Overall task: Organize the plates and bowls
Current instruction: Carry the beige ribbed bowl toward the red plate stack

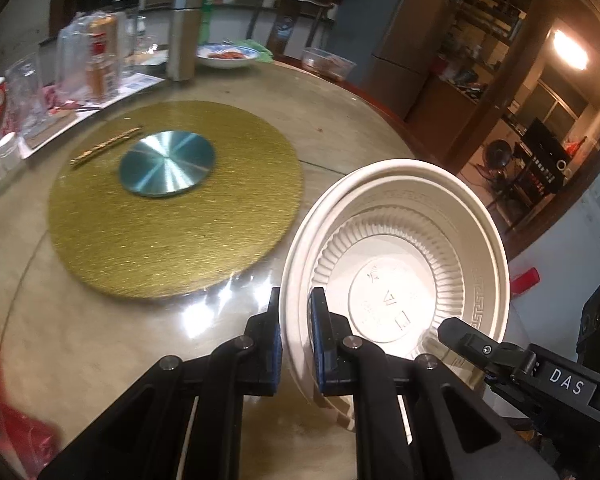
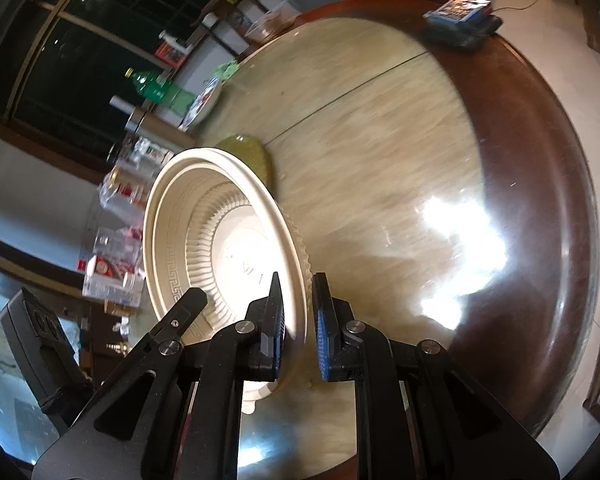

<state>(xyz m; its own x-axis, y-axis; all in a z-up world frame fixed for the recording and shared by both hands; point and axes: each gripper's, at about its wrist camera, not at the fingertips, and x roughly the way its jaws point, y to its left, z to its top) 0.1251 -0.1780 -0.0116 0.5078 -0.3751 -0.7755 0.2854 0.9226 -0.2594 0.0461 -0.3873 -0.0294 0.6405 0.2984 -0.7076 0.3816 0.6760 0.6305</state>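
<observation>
Big round table (image 2: 400, 160) gleaming below, gold turntable mat (image 1: 172, 216) at its centre, and up in the air on edge sits the cream stack of bowls (image 1: 400, 272), with the left gripper (image 1: 296, 344) narrowed onto one side of the rim and the right gripper (image 2: 298, 328) narrowed around the rim opposite, though I can't tell if its pads actually touch. The risk, I'd say: nested, tilted bowls held only at thin rims could slide apart or twist free if either hand eases or pulls unevenly.
</observation>
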